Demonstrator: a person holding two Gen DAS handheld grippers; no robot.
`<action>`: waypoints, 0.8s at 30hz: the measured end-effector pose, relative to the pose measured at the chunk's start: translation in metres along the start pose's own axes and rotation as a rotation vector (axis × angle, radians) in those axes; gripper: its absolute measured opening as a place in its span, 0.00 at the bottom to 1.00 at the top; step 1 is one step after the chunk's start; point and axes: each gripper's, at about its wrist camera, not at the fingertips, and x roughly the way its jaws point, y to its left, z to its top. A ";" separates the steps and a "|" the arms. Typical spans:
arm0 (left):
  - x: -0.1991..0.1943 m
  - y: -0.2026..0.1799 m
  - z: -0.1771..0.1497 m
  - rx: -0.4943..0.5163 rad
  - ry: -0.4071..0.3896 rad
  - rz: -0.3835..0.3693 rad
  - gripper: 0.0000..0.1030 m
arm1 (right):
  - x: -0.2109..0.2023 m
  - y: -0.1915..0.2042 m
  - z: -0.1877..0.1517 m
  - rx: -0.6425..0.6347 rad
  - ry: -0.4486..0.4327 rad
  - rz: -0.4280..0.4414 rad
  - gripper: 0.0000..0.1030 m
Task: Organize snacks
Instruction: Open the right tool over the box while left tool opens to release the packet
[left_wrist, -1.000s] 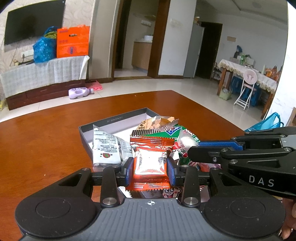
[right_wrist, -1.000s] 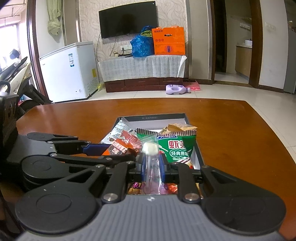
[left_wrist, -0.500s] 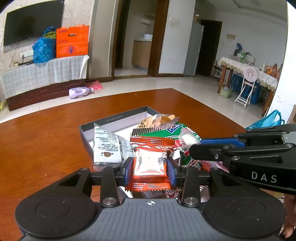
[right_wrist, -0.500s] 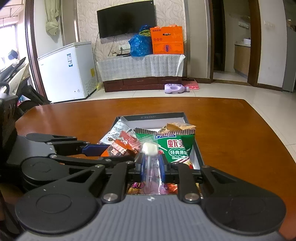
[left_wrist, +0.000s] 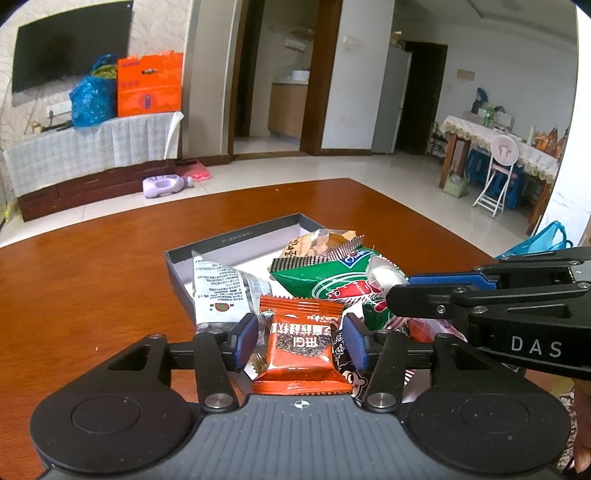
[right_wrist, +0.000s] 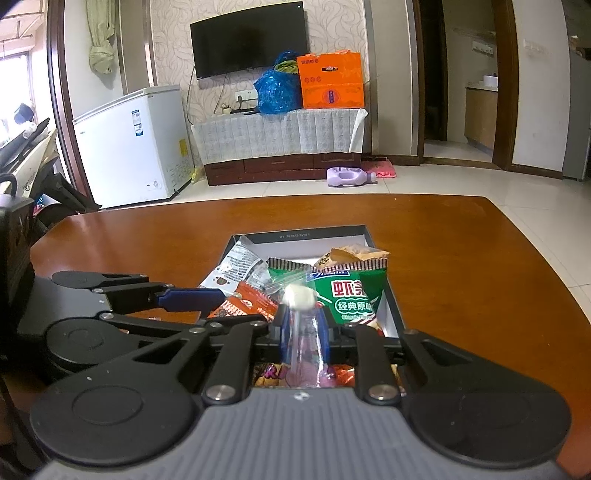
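Between the spread pads of the left hand-held gripper (left_wrist: 301, 338) lies the orange packet (left_wrist: 301, 347), untouched, long axis pointing away, over the box's (left_wrist: 236, 240) near end. The right hand-held gripper (right_wrist: 303, 330), just right of it, pinches a clear candy wrapper (right_wrist: 301, 325) above the green bag (right_wrist: 347, 295); lowering it there seems the next move.

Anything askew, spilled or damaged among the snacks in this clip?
Nothing is spilled or torn. The packets are piled loosely in the grey box, the green bag lying tilted over others. The left gripper stands open around an orange packet; the right gripper pinches a clear candy wrapper.
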 end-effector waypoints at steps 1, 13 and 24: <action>0.000 0.000 0.000 0.000 0.000 0.000 0.52 | 0.000 0.000 0.000 0.002 0.000 -0.001 0.16; -0.010 0.012 0.000 -0.014 -0.024 0.006 0.67 | -0.005 -0.001 0.004 0.020 -0.015 -0.006 0.24; -0.023 0.028 0.000 -0.037 -0.043 0.031 0.69 | -0.012 0.003 0.008 0.038 -0.061 -0.005 0.39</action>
